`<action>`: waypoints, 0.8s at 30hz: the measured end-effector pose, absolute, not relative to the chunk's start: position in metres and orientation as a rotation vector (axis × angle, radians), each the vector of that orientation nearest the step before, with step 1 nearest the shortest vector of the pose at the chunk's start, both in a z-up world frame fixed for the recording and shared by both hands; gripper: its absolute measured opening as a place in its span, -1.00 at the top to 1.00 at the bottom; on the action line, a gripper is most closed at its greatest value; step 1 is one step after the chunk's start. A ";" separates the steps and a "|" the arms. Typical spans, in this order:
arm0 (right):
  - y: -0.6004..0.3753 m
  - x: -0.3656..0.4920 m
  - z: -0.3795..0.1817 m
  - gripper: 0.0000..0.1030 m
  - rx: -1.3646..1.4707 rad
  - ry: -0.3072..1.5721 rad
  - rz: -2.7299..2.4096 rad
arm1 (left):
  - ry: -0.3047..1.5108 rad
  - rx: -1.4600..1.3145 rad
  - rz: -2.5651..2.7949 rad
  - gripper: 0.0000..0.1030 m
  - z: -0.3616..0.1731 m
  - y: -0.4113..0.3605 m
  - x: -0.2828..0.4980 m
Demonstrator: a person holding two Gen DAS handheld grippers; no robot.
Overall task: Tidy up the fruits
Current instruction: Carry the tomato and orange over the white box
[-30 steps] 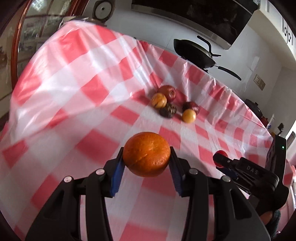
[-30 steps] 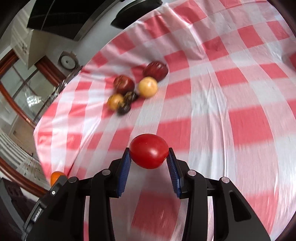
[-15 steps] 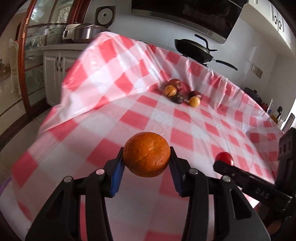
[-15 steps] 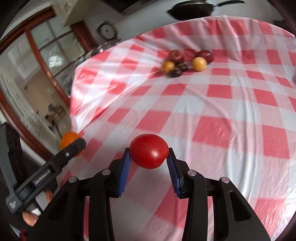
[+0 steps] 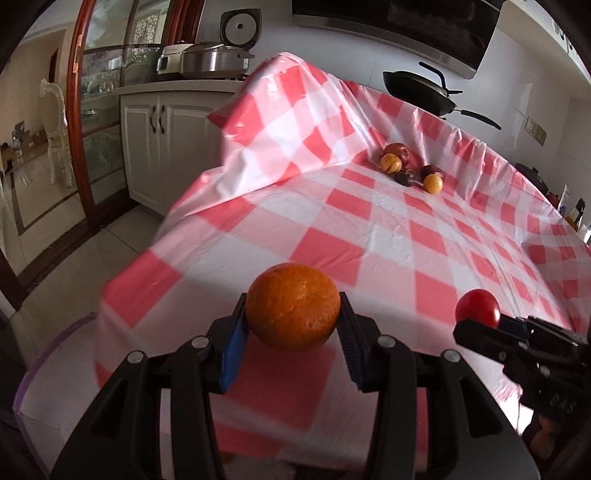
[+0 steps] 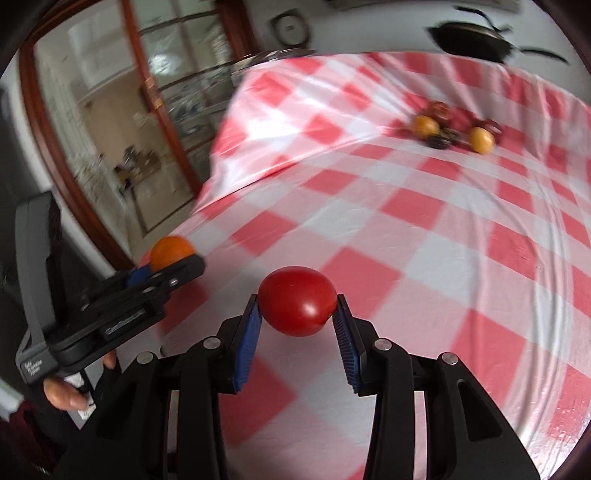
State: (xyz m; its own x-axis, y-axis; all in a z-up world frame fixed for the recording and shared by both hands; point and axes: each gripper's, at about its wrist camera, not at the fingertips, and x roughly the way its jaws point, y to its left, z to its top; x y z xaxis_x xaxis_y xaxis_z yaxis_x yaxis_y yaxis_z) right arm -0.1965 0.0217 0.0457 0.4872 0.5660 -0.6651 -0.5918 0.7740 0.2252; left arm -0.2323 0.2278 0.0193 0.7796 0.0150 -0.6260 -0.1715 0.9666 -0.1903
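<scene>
Both tools sit farther back from the counter's fruit cluster [image 5: 410,166] than a second ago; it now looks small and distant, with the red-and-white checked plastic cloth [image 5: 369,236] filling the view. My left tool [image 5: 293,325] grips a round, dimpled orange [image 5: 293,306] between blue pads. My right tool [image 6: 297,317] clamps a smooth, glossy red tomato [image 6: 297,301] above the near edge.

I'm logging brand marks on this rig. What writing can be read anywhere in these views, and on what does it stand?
"DAS": embossed on the right gripper body, upside down, partly cut off.
White print on the left gripper body: too blurred to read.
Dark lettering on the wall cabinet, top right: unreadable.
</scene>
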 end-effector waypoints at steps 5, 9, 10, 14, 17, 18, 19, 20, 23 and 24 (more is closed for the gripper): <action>0.058 -0.223 0.041 0.22 -0.131 0.785 0.811 | 0.671 -0.265 0.142 0.11 0.012 0.250 -0.258; 0.081 -0.239 0.033 0.22 -0.194 0.800 0.880 | 0.658 -0.284 0.178 0.11 0.012 0.266 -0.280; 0.085 -0.244 0.032 0.22 -0.207 0.798 0.897 | 0.656 -0.297 0.187 0.11 0.011 0.272 -0.285; 0.108 -0.267 0.030 0.22 -0.281 0.776 0.991 | 0.665 -0.314 0.225 0.11 0.005 0.290 -0.304; 0.124 -0.283 0.027 0.22 -0.331 0.770 1.056 | 0.688 -0.329 0.264 0.11 -0.006 0.304 -0.317; 0.128 -0.288 0.025 0.22 -0.346 0.773 1.072 | 0.697 -0.336 0.278 0.11 -0.010 0.308 -0.321; 0.133 -0.293 0.022 0.22 -0.369 0.773 1.084 | 0.707 -0.346 0.296 0.11 -0.016 0.314 -0.326; 0.140 -0.299 0.016 0.22 -0.409 0.776 1.097 | 0.717 -0.355 0.312 0.11 -0.021 0.319 -0.330; 0.157 -0.311 0.002 0.22 -0.485 0.799 1.132 | 0.760 -0.396 0.364 0.11 -0.040 0.337 -0.338; 0.163 -0.314 -0.004 0.22 -0.508 0.809 1.141 | 0.776 -0.414 0.378 0.11 -0.047 0.343 -0.340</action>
State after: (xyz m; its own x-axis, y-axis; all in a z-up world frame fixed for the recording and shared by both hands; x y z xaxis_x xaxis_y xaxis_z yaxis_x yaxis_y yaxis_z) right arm -0.3144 0.1630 -0.0036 0.1897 0.5940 -0.7818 -0.9345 0.3536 0.0419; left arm -0.3398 0.3428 -0.0471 0.6550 0.1743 -0.7352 -0.4717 0.8545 -0.2177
